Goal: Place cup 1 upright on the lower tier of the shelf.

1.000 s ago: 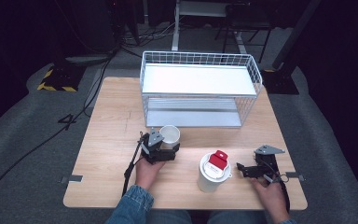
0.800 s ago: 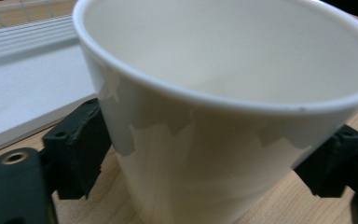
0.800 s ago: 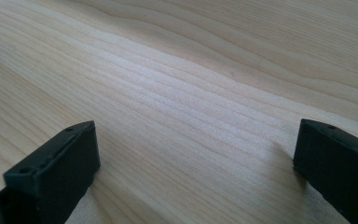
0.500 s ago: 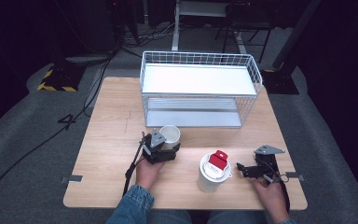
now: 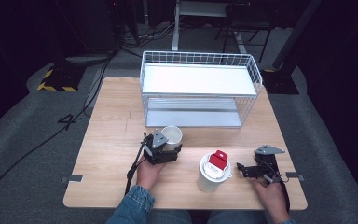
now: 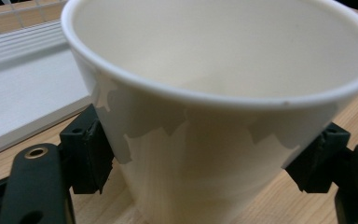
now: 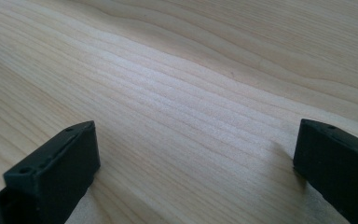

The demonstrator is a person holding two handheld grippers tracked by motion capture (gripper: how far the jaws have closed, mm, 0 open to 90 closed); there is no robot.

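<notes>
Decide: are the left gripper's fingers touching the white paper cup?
Touching: the left gripper view shows both fingers pressed against the white paper cup's sides.

Two cups (image 5: 172, 136) (image 5: 211, 174), one wire basket (image 5: 200, 88), seemingly.

We see a wooden table (image 5: 112, 135) carrying a white wire basket rack (image 5: 200, 88), a white cup (image 5: 172, 136) and a red-lidded white container (image 5: 212, 172).
</notes>
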